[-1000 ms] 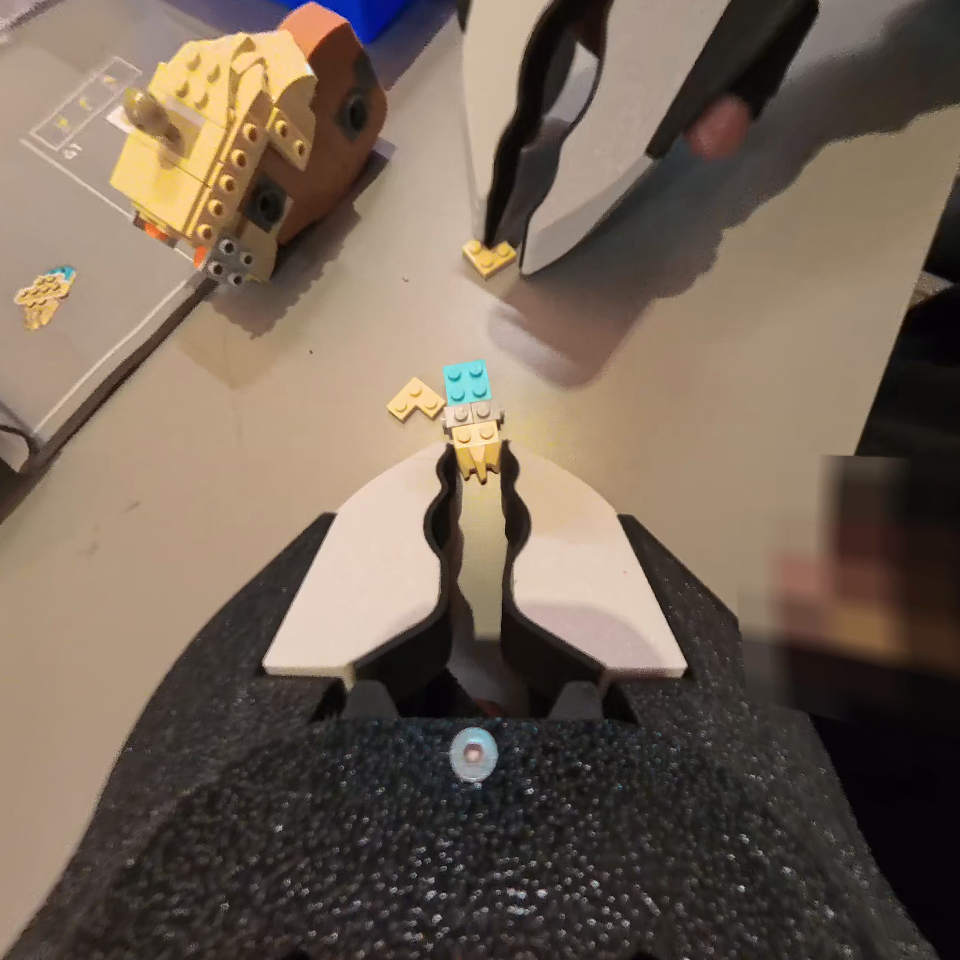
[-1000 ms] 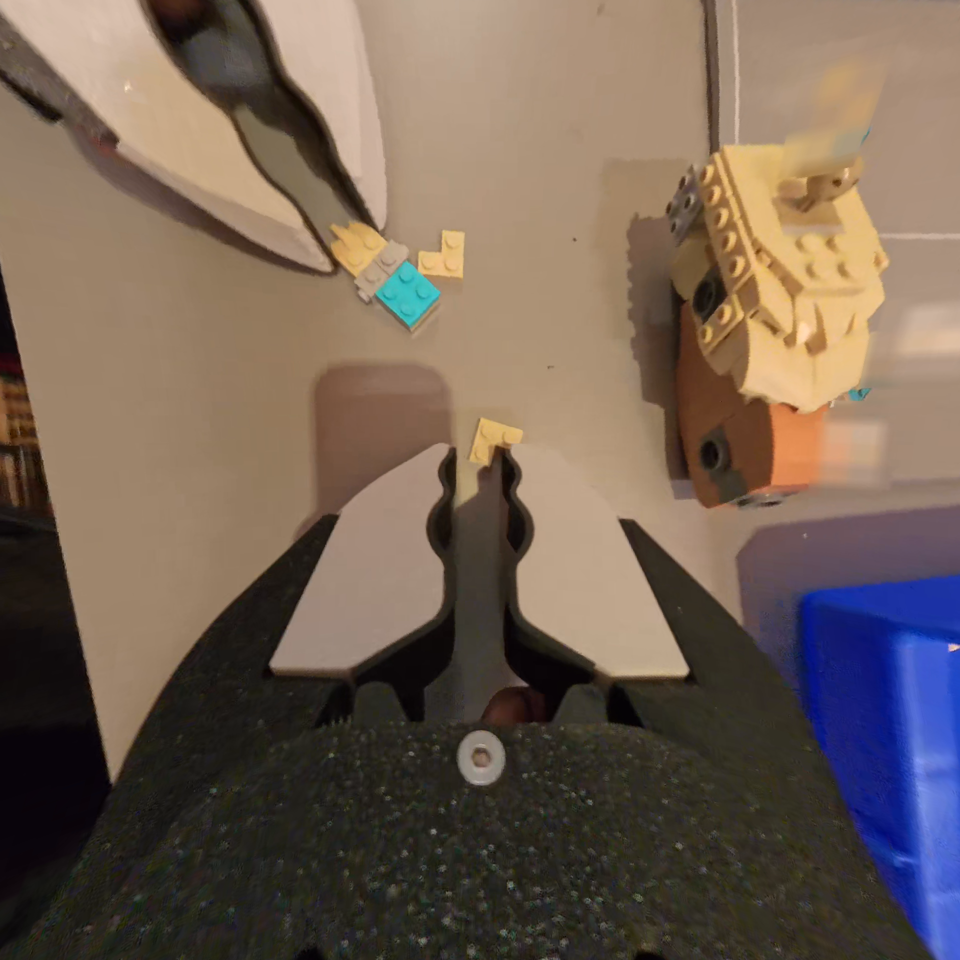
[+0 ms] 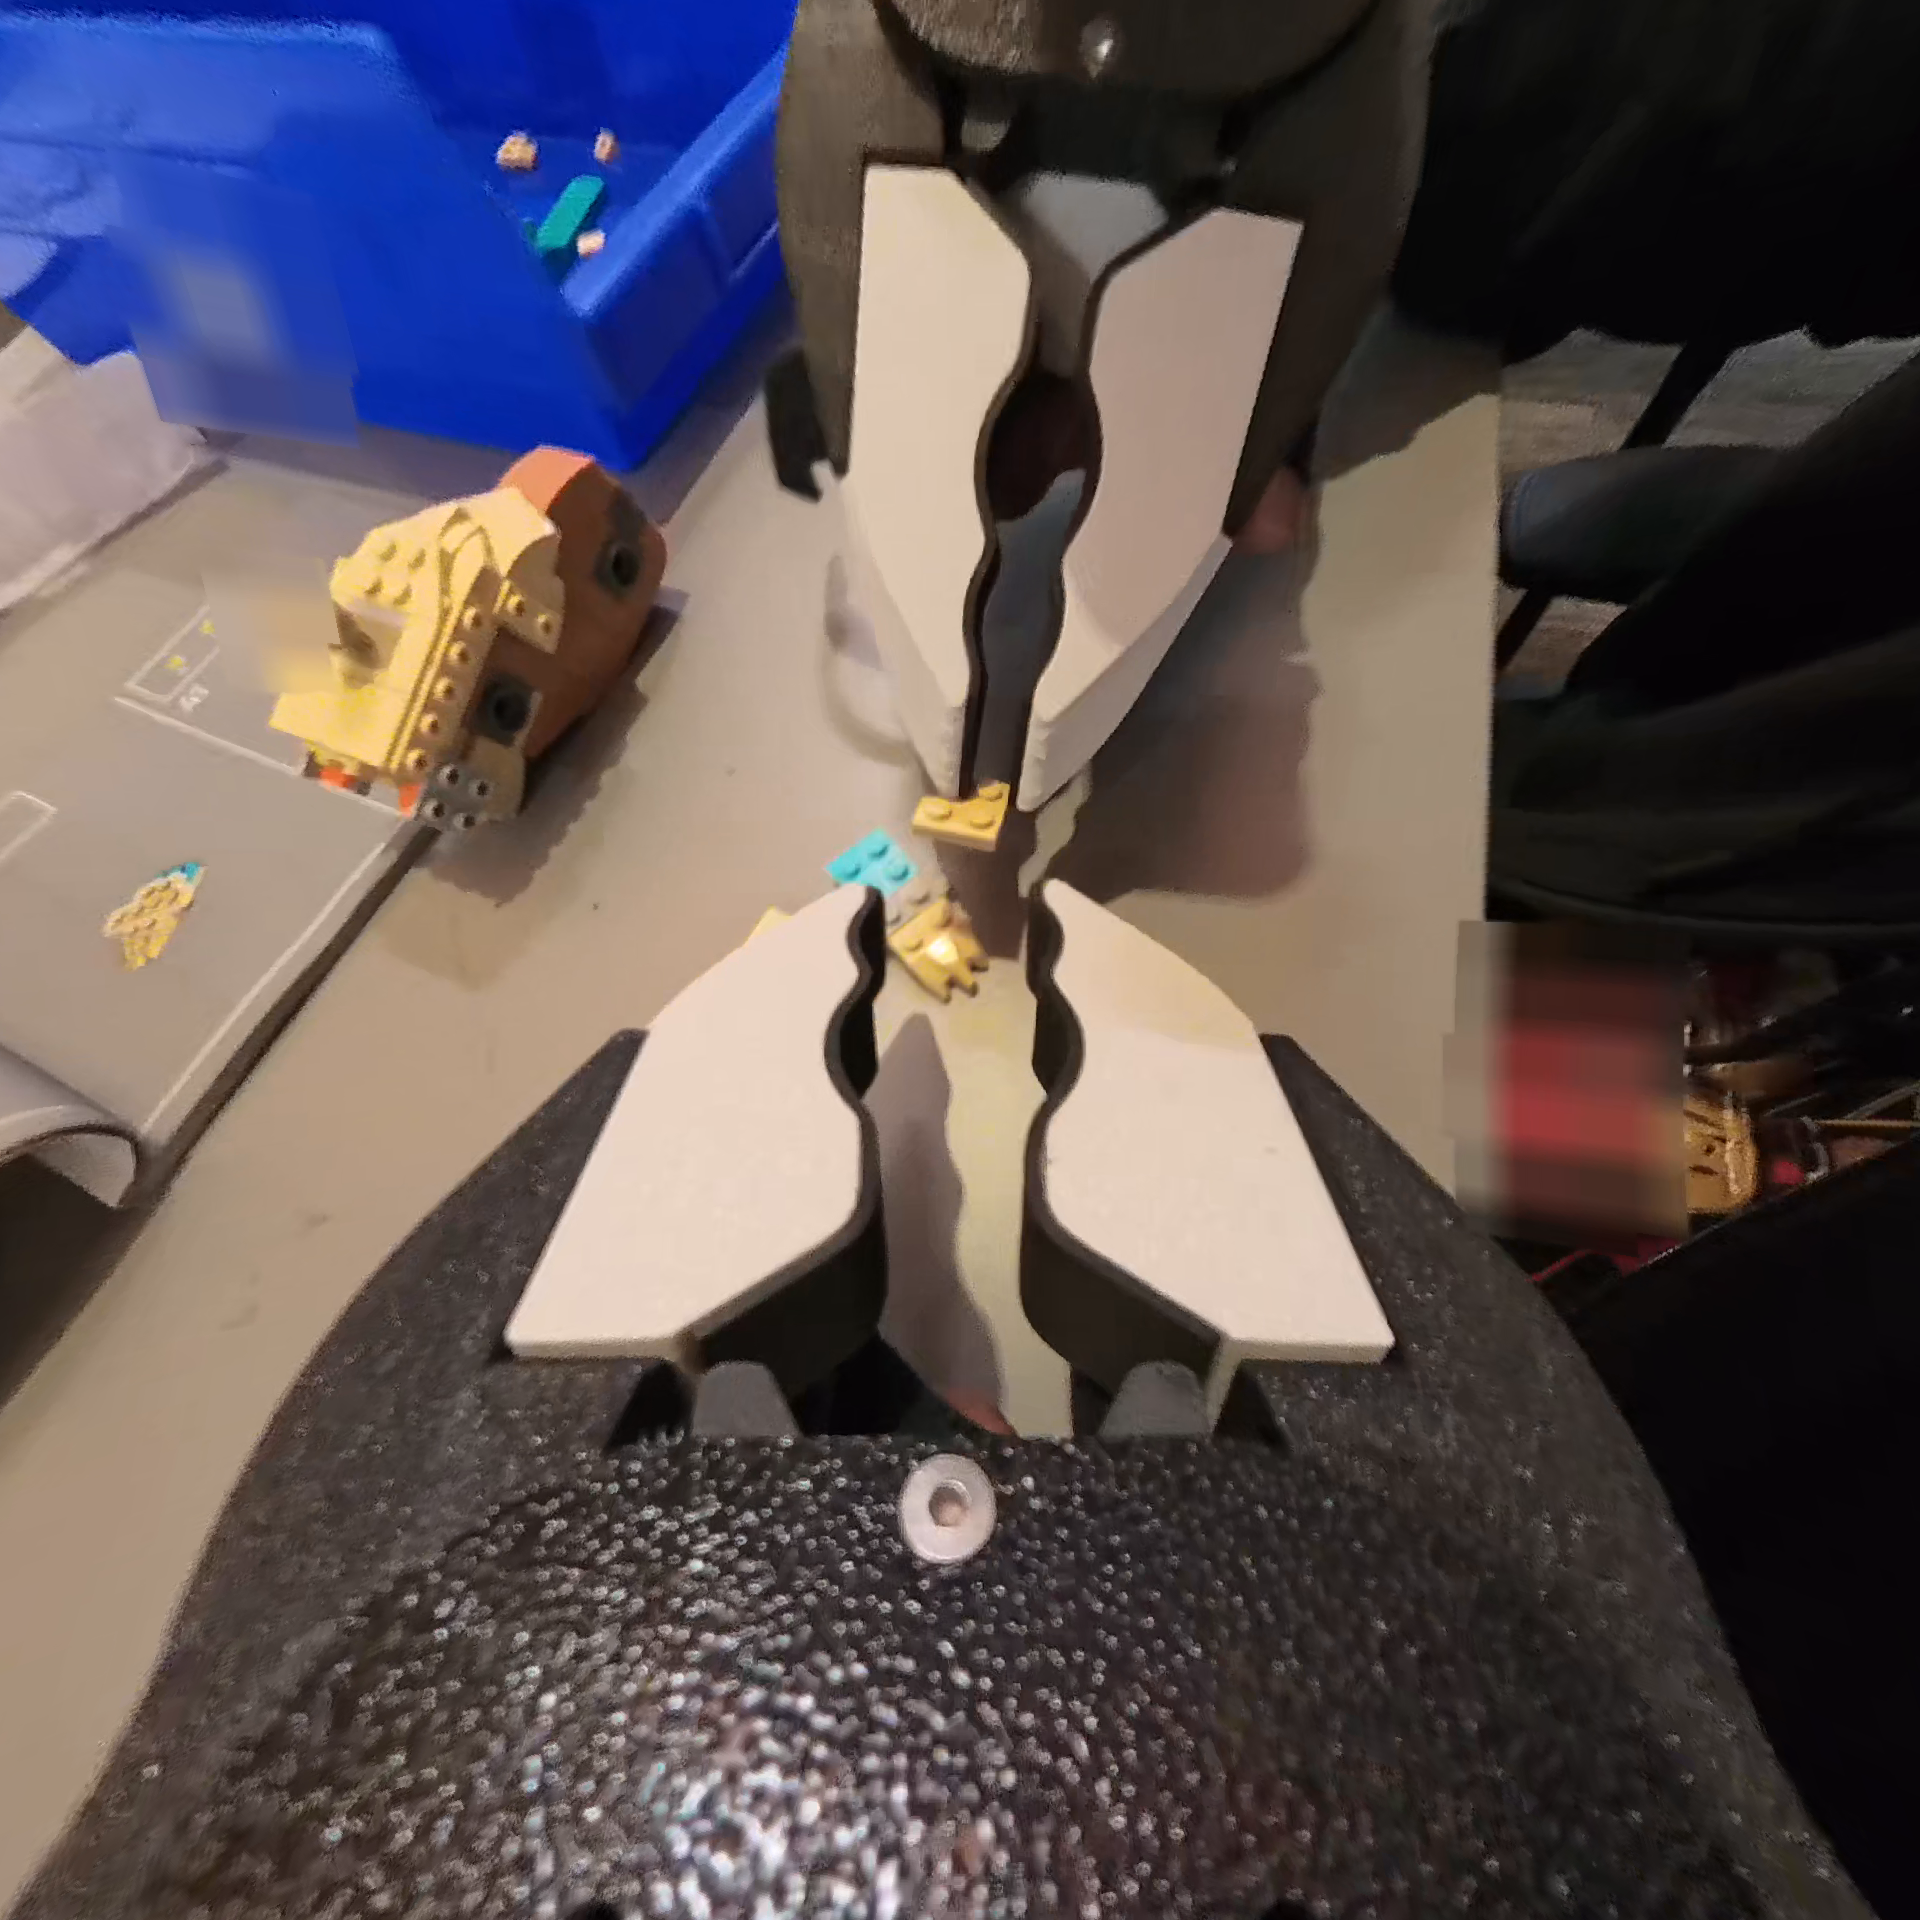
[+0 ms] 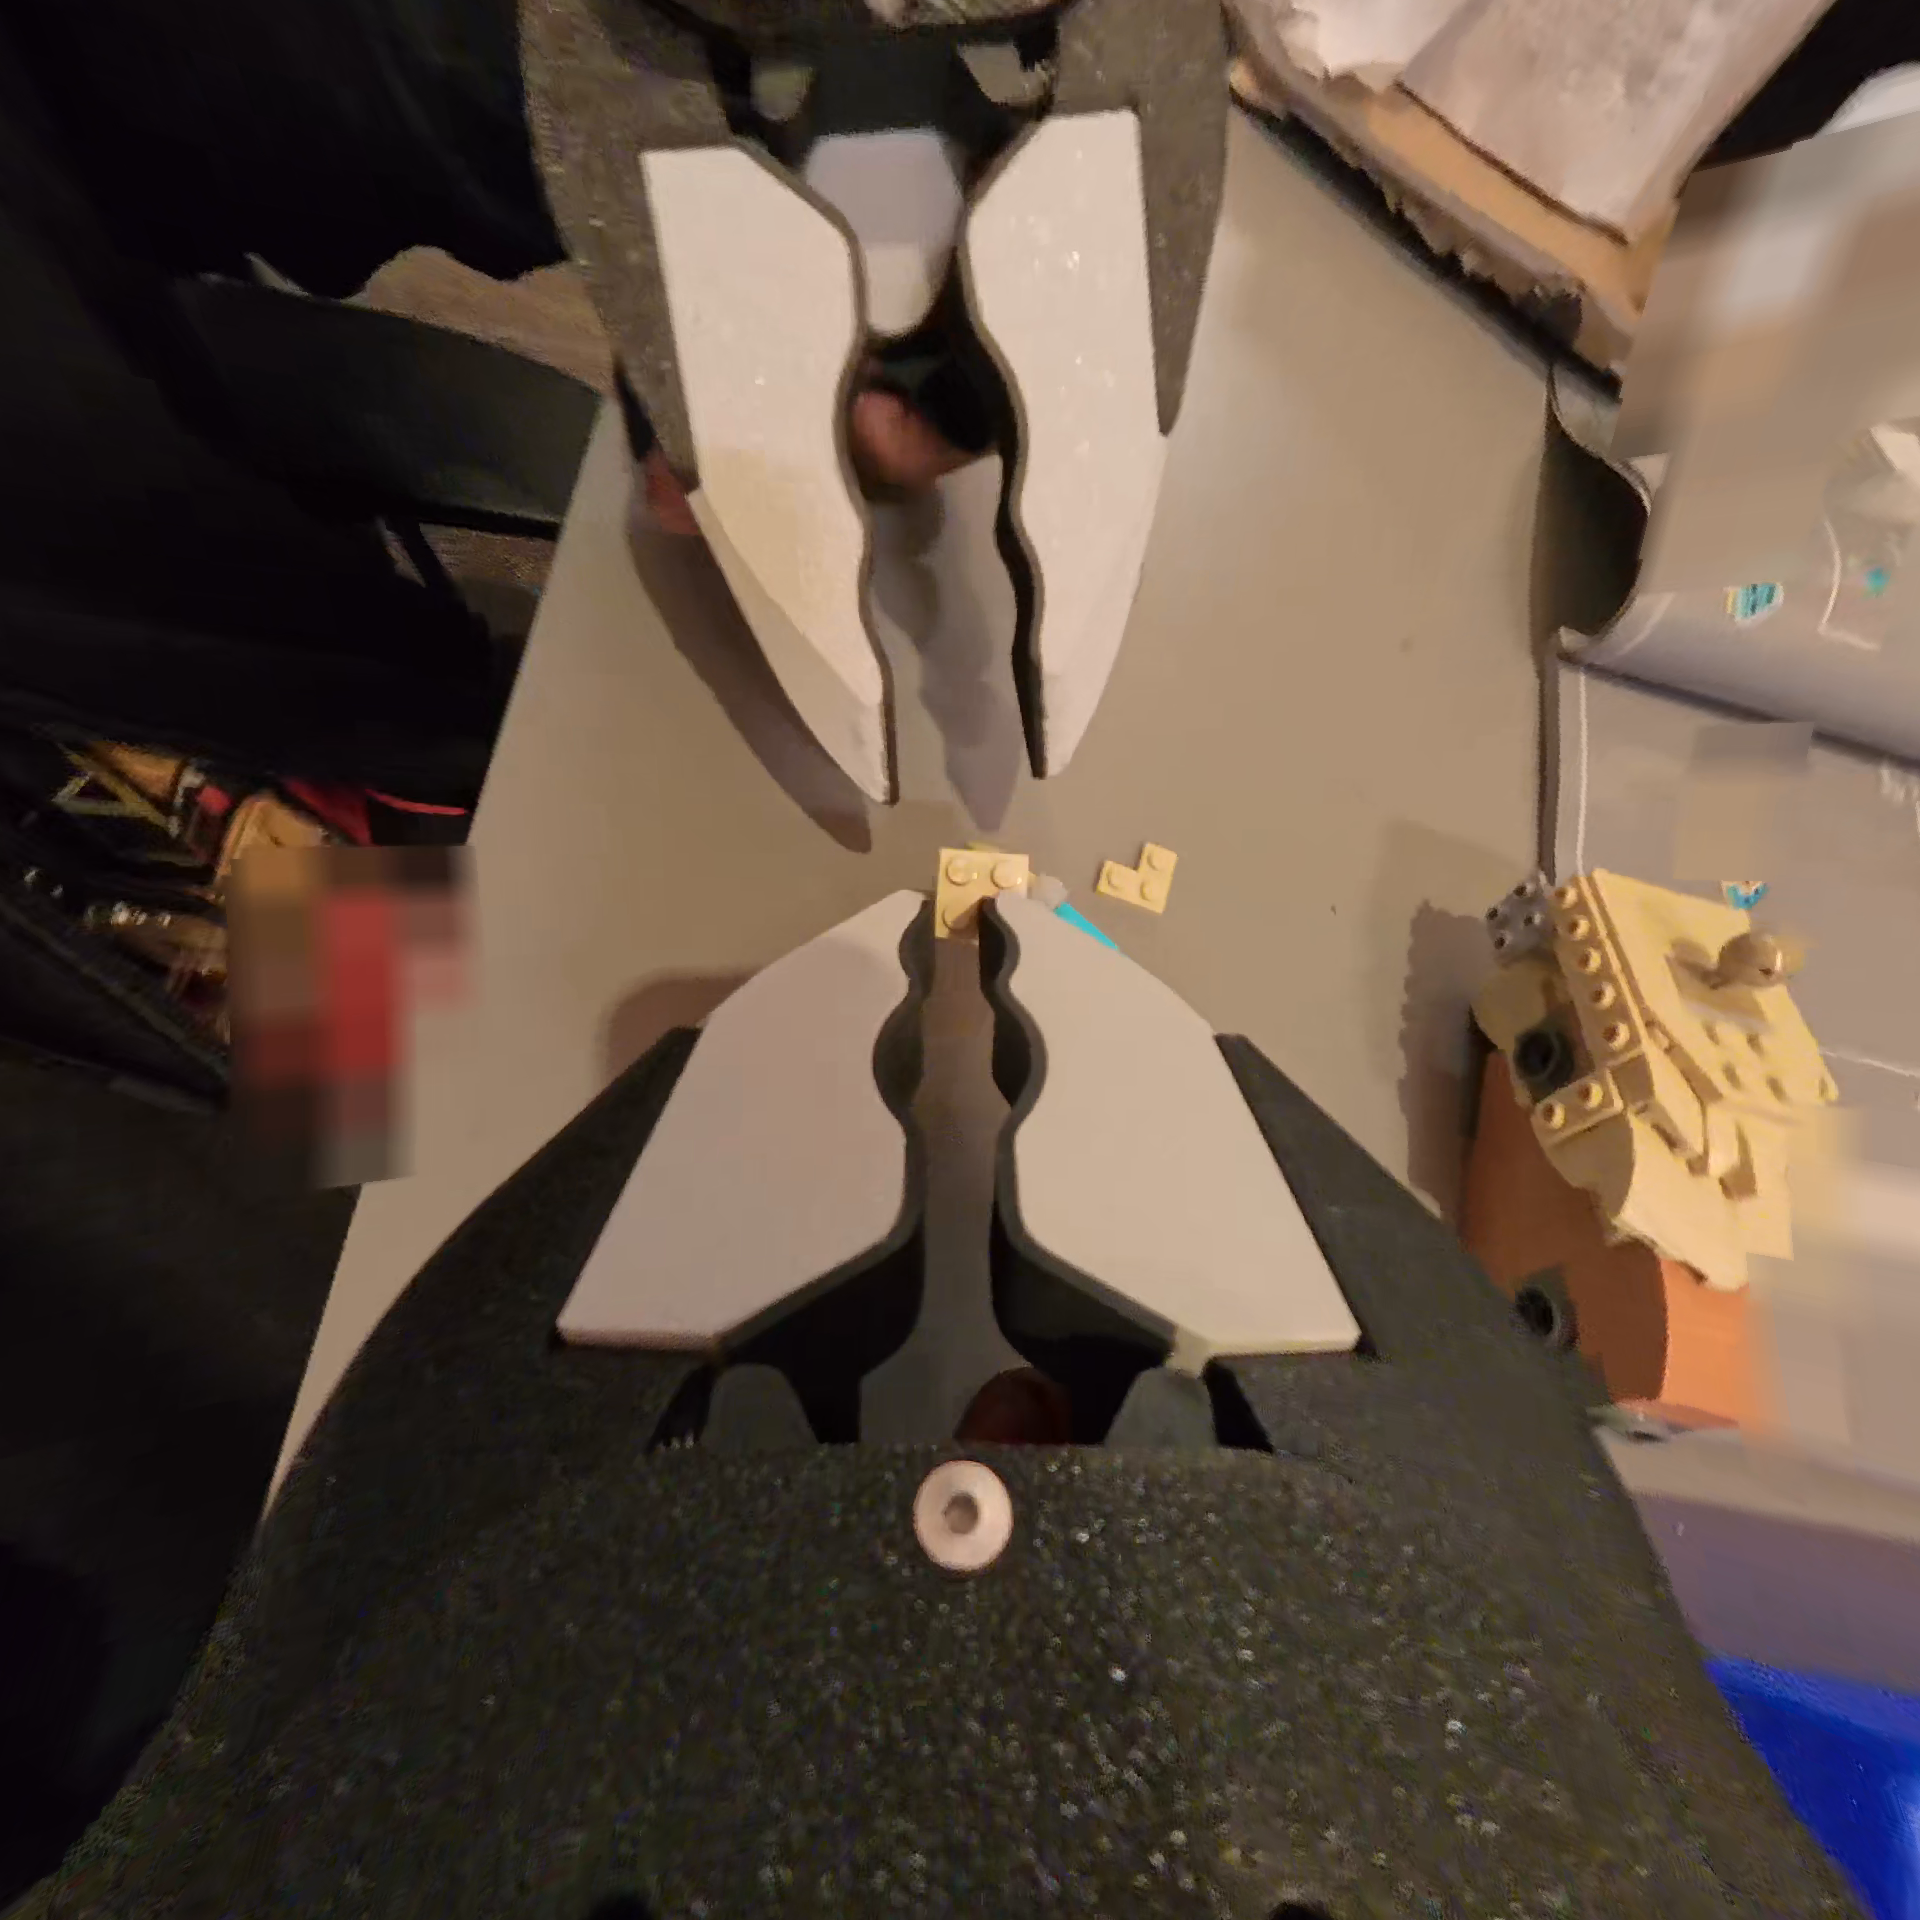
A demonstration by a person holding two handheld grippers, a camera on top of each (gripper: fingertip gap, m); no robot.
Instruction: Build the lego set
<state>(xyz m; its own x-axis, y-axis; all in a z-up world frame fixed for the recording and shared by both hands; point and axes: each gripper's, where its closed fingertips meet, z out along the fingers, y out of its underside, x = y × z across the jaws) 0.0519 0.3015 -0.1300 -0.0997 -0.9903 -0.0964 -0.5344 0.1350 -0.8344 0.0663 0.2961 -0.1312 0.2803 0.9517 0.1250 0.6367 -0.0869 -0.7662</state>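
Note:
My left gripper [image 3: 951, 902] is open. Its tips stand either side of a small sub-assembly [image 3: 933, 948] on the table: a tan claw piece joined to a grey plate and a teal plate [image 3: 875, 860]. My right gripper [image 4: 956, 906] is shut on a tan corner plate [image 4: 982, 878] and holds it just above that sub-assembly. It comes in tip to tip against the left gripper [image 4: 964, 788]. In the left wrist view the right gripper [image 3: 992, 802] comes down from the top with the corner plate [image 3: 961, 818]. The tan and brown model [image 3: 468, 644] stands to the left.
A second tan corner plate [image 4: 1138, 883] lies on the table beside the sub-assembly. A blue bin [image 3: 644, 343] with loose pieces stands behind the model [image 4: 1621, 1091]. The instruction booklet [image 3: 156, 790] lies under and beside the model. The table edge [image 3: 1488, 727] is close on the right. My left and right fingertips are right by each other.
My left gripper has opened and let go of the sub-assembly, which now lies turned on the table. My right gripper has lifted the corner plate and carried it over to the sub-assembly.

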